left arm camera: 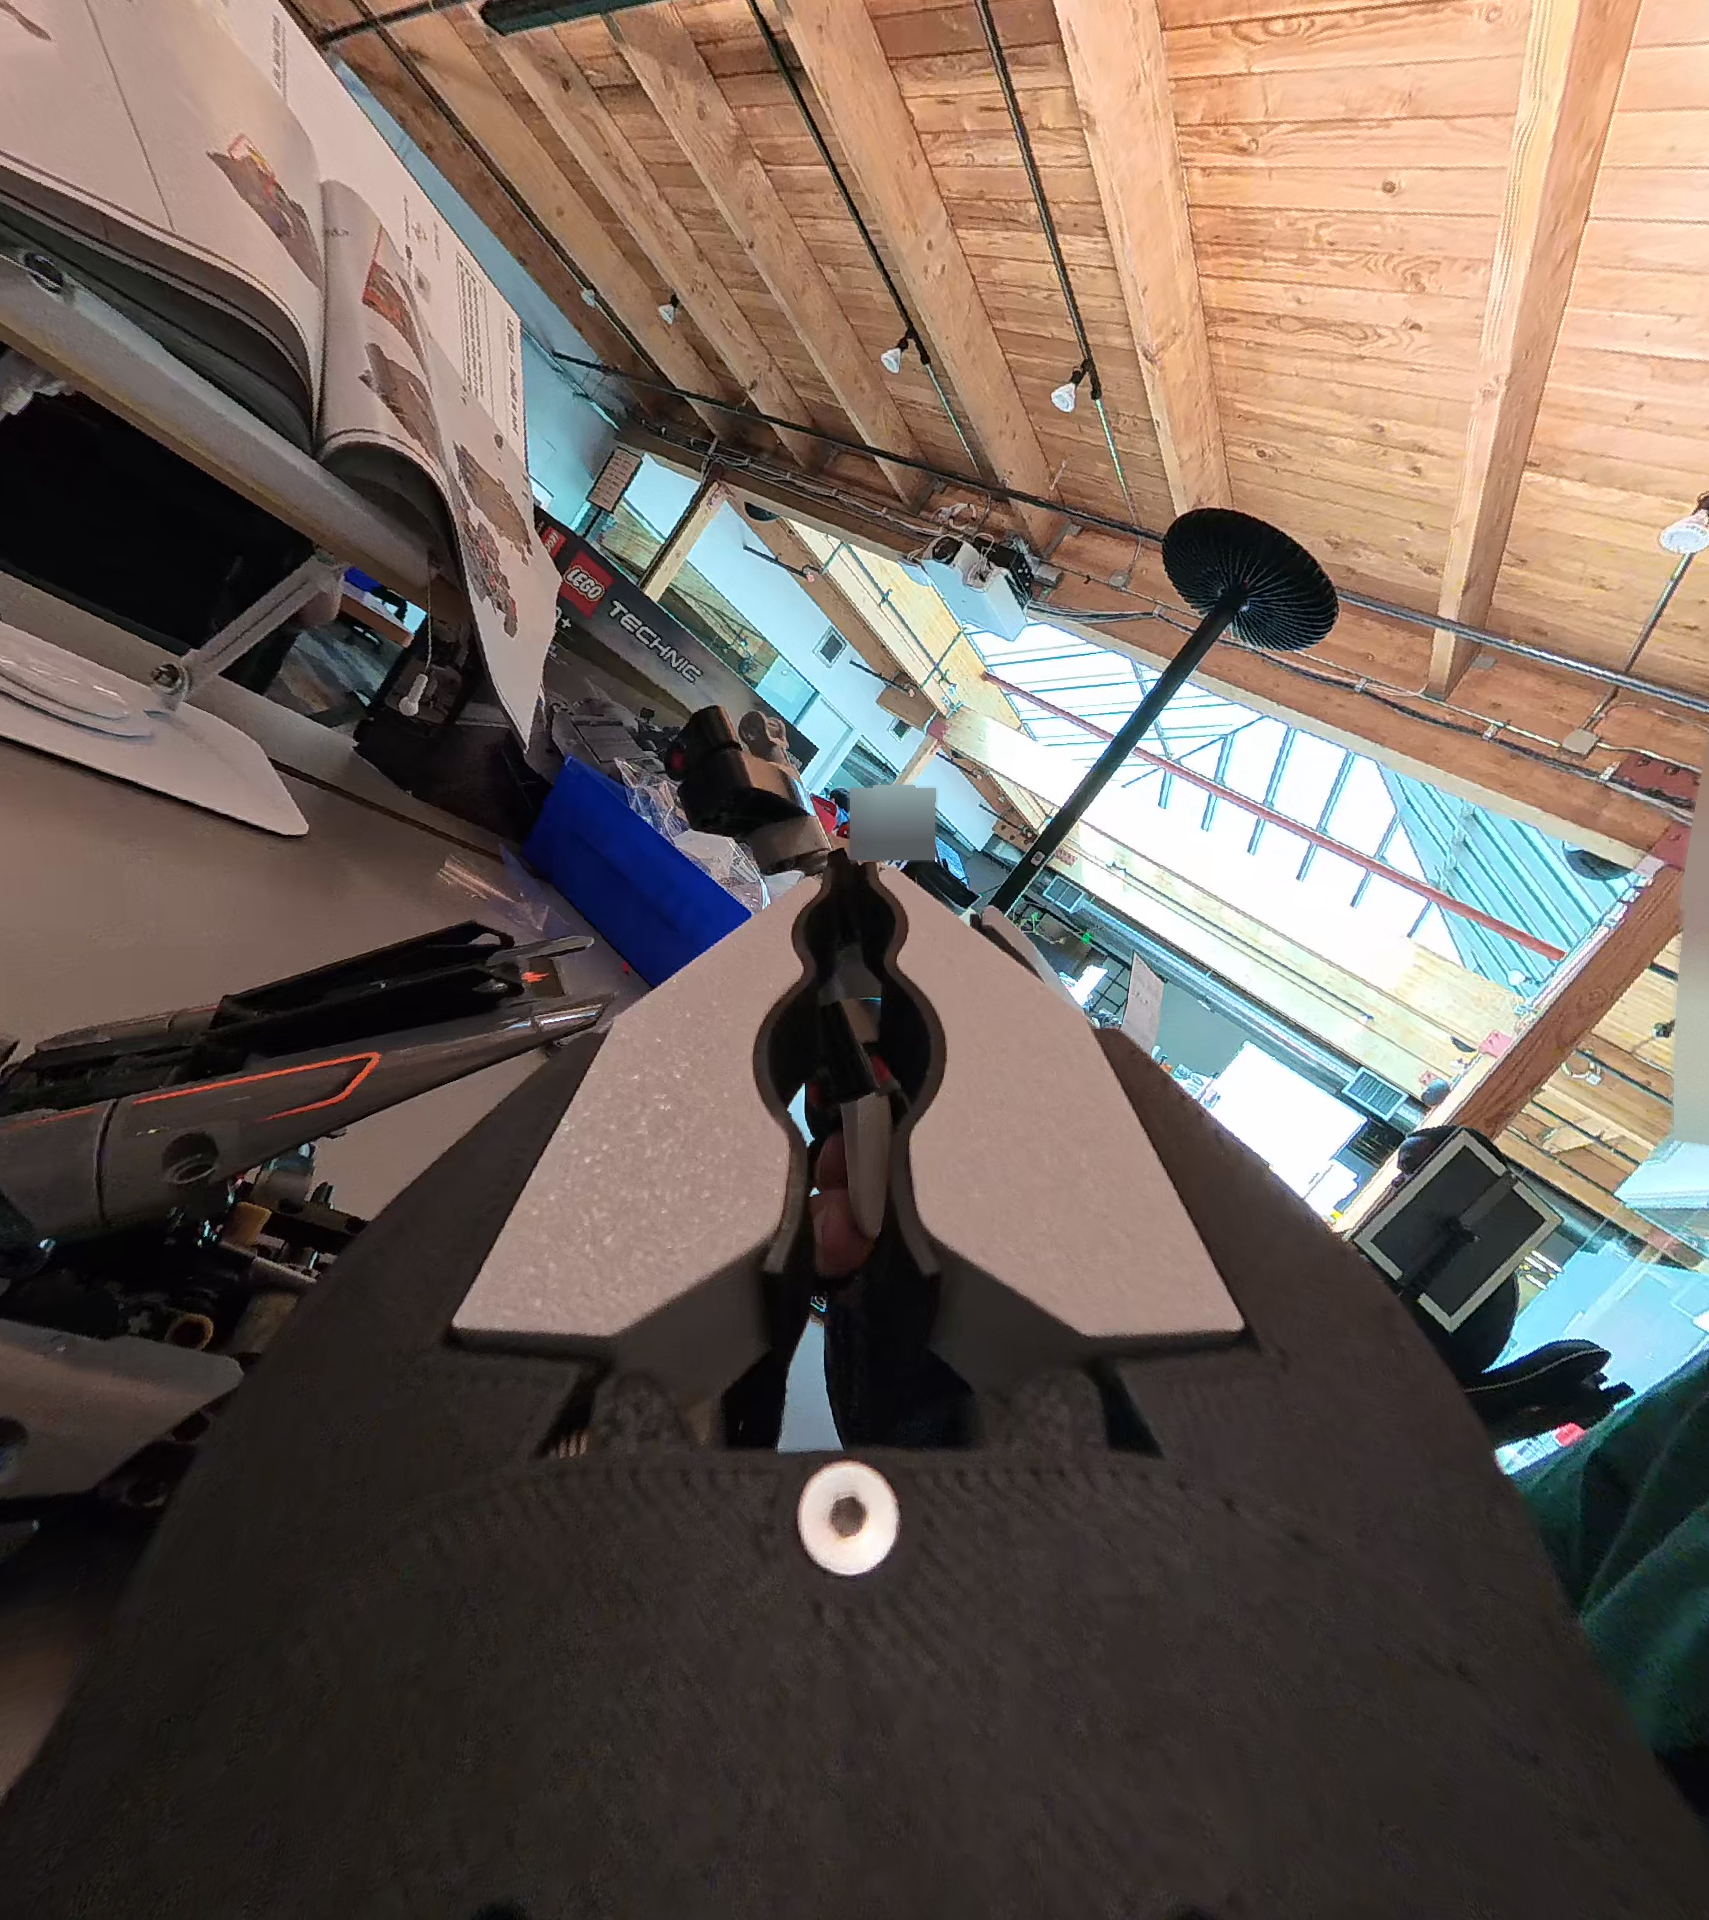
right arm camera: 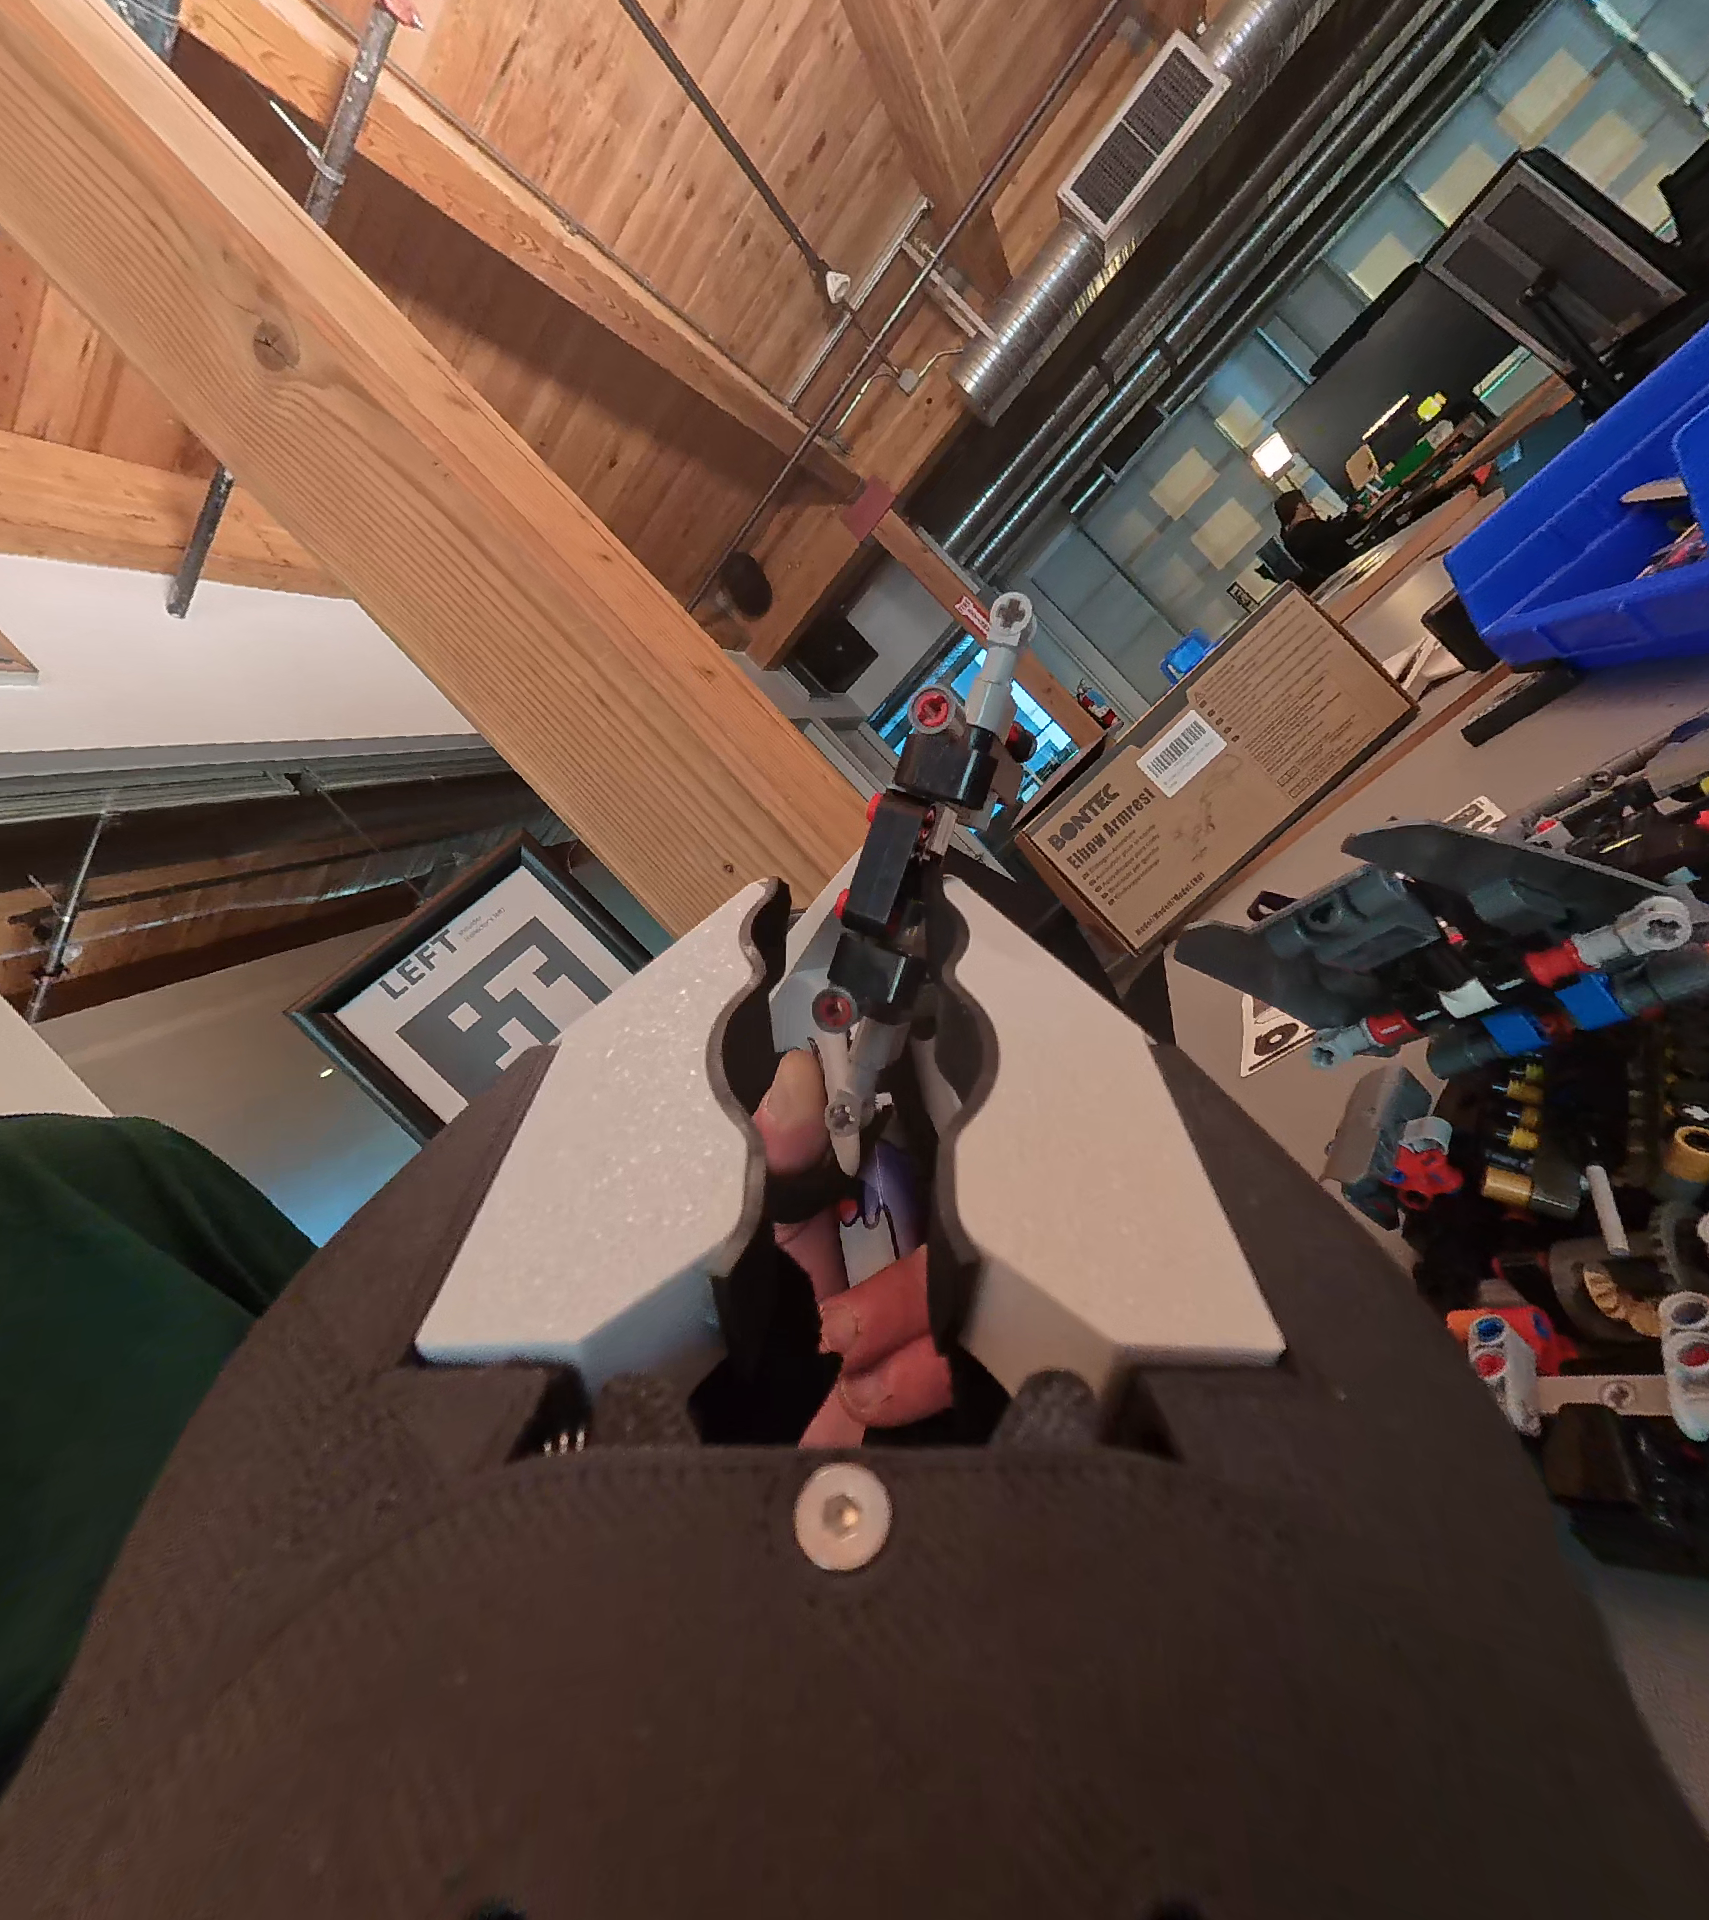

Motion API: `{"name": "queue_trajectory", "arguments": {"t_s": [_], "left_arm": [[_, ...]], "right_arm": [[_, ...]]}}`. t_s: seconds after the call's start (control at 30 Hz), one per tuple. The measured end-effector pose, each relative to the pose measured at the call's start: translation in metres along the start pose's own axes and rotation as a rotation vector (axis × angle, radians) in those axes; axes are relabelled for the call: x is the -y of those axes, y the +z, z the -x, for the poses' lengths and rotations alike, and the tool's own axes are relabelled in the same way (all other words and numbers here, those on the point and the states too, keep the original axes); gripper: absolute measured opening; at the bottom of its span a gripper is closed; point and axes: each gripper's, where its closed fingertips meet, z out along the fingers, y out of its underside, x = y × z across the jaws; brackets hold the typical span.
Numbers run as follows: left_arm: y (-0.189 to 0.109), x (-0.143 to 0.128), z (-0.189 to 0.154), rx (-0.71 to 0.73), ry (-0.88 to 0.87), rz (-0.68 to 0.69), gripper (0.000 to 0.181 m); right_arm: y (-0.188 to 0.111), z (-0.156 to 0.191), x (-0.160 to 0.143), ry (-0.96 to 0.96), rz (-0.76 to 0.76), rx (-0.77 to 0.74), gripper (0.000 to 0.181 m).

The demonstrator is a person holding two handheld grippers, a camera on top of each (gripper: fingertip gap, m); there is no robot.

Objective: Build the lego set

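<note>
Between both grippers, small lego sub-assembly (right arm camera: 917,883) clamped (fingers behind)

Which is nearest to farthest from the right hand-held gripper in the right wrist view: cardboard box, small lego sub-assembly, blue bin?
1. Small lego sub-assembly: between the fingers of the right hand-held gripper.
2. Cardboard box: on the table, ahead and right.
3. Blue bin: far right, beyond the box.
</note>
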Motion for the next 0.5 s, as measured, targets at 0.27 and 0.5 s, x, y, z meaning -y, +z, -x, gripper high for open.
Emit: {"name": "queue_trajectory", "arguments": {"t_s": [0.27, 0.5], "left_arm": [[0.0017, -0.0001, 0.0009, 0.006, 0.004, 0.001, 0.0], [0.0031, -0.0009, 0.0009, 0.006, 0.003, -0.001, 0.0]], "right_arm": [[-0.0006, -0.0013, 0.0011, 0.005, -0.002, 0.005, 0.023], [-0.002, -0.0027, 0.002, 0.003, -0.001, 0.0, 0.023]]}}
